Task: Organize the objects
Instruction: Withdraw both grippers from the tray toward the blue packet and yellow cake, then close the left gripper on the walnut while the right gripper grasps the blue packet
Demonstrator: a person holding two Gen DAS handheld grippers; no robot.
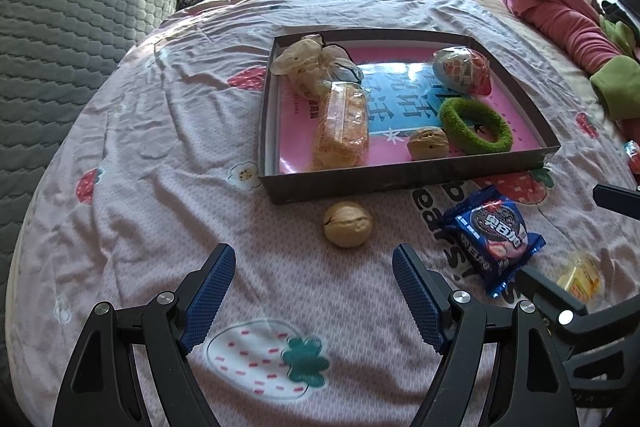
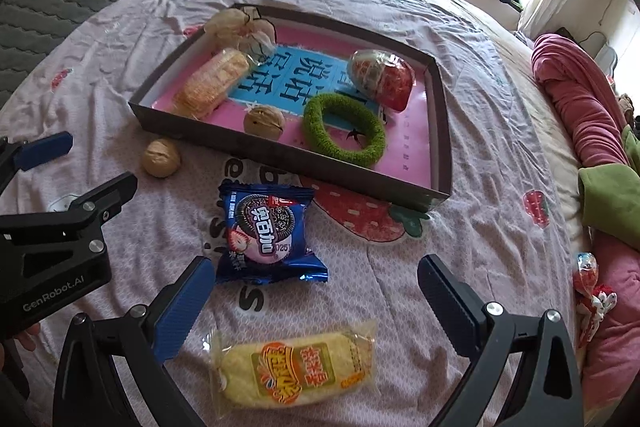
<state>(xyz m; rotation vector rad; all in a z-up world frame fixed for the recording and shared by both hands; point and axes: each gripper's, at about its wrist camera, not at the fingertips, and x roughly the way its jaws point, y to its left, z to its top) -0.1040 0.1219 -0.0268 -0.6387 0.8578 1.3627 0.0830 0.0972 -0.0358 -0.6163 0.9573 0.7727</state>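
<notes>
A dark shallow box (image 1: 400, 181) lies on the bed. It holds a mesh pouch (image 1: 308, 63), a wrapped cake (image 1: 342, 127), a walnut (image 1: 427, 143), a green scrunchie (image 1: 476, 125) and an egg-shaped toy (image 1: 462, 69). A loose walnut (image 1: 348, 224) rests on the sheet just in front of the box, slightly ahead of my open left gripper (image 1: 314, 259). My right gripper (image 2: 316, 267) is open above the sheet. A blue cookie packet (image 2: 272, 231) lies just beyond its fingertips, and a yellow cake packet (image 2: 296, 367) lies between its fingers, untouched.
The pink strawberry-print bedsheet (image 1: 160, 187) is rumpled. A grey quilted headboard (image 1: 60, 27) stands on the left. Rolled red and green clothes (image 2: 580, 115) lie along the right edge, with a wrapped lollipop (image 2: 586, 267) beside them. Piles of clothes fill the window side.
</notes>
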